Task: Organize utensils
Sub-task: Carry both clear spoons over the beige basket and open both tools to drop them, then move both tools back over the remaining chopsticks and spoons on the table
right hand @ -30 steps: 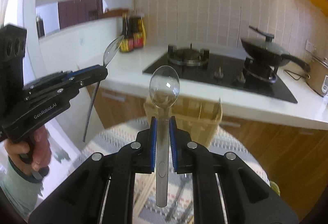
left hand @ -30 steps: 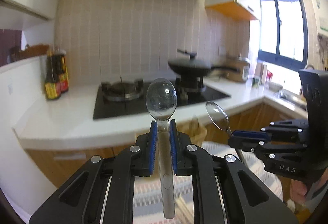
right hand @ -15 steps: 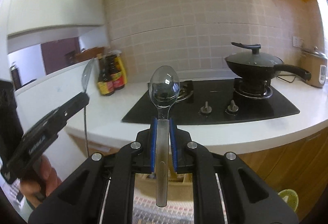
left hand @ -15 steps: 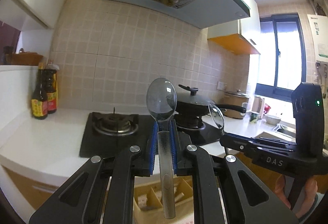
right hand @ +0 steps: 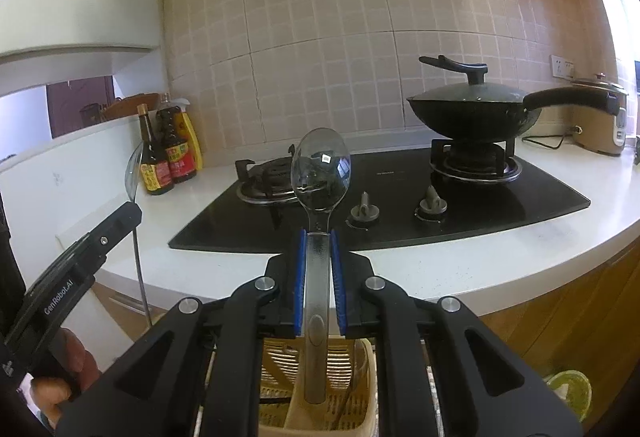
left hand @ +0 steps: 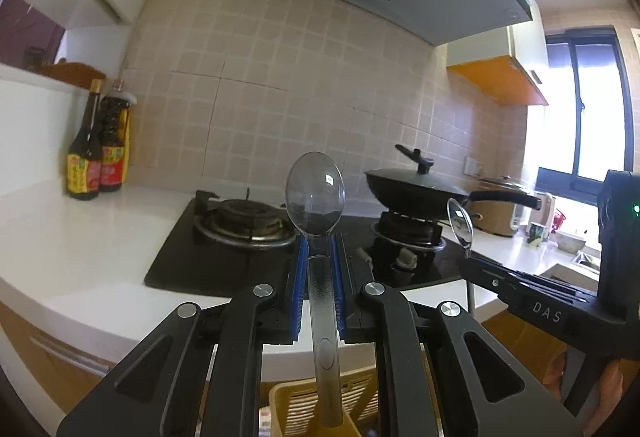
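Spoons are what the task turns on, and each gripper carries one. In the left wrist view a clear plastic spoon (left hand: 320, 237) stands bowl-up at frame centre, its handle pinched between the blue pads (left hand: 300, 285) of the left gripper (left hand: 319, 289), whose jaws are closed on it. In the right wrist view a second clear spoon (right hand: 318, 229) is clamped the same way by the right gripper (right hand: 318, 285), bowl up at centre, handle tip hanging below the jaws.

Directly under each handle tip, at the bottom centre of both views, sits a yellow slotted utensil basket (right hand: 280, 365), so both spoons look poised just above it; they do not appear to be inside yet.

By the look of them, the spoons are light, stiff and smooth, likely slippery on a narrow handle and prone to pivoting if gripped loosely. The flat middle of the handle, where the pads now sit, seems the sound place to hold; the thin bowl could crack under a squeeze.

Each gripper shows in the other's view at the frame edge, near but apart. Beyond lie the white counter (right hand: 460, 269), the black gas hob (right hand: 400, 197), a lidded wok (right hand: 472, 109) at right, and sauce bottles (right hand: 168, 153) at left, all well clear of the spoons.
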Demonstrator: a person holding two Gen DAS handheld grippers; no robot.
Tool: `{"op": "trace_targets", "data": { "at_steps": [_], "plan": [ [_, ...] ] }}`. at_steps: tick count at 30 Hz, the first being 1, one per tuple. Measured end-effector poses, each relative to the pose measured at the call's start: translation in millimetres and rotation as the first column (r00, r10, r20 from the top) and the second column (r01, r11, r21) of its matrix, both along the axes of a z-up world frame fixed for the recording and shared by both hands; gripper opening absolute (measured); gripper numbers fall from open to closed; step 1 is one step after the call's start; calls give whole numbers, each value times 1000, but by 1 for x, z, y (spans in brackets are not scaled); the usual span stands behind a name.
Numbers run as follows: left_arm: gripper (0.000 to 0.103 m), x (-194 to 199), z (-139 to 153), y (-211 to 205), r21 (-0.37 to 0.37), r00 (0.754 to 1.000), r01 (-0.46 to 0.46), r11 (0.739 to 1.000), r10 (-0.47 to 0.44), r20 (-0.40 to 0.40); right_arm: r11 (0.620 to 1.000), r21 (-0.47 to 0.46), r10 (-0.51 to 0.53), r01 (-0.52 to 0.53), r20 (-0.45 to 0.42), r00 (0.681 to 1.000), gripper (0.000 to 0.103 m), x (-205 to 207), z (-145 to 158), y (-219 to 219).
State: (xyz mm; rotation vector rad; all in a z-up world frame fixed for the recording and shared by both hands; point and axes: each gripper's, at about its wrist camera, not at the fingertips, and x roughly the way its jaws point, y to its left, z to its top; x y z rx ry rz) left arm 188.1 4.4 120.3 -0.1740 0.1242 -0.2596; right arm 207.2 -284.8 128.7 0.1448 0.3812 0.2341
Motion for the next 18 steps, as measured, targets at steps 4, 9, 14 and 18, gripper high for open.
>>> {"op": "trace_targets", "data": {
  "at_steps": [4,9,14,18],
  "plan": [
    [11,5,-9,1,16,1000,10,1000,-10,-17,1000,0,3,-3,4,1000,11,0,-11,1],
    [28,-3,-14,3,10,998,40,999,-40,-39,1000,15,1,-1,-4,1000,13,-10,-15,-4],
    [32,-24,-6,10,8,998,55,998,-55,-30,1000,5,19,-19,-4,1000,27,-35,-8,-7],
    [36,-46,3,15,16,998,63,998,-63,-19,1000,-3,24,-24,-11,1000,27,-58,0,-9]
  ]
}}
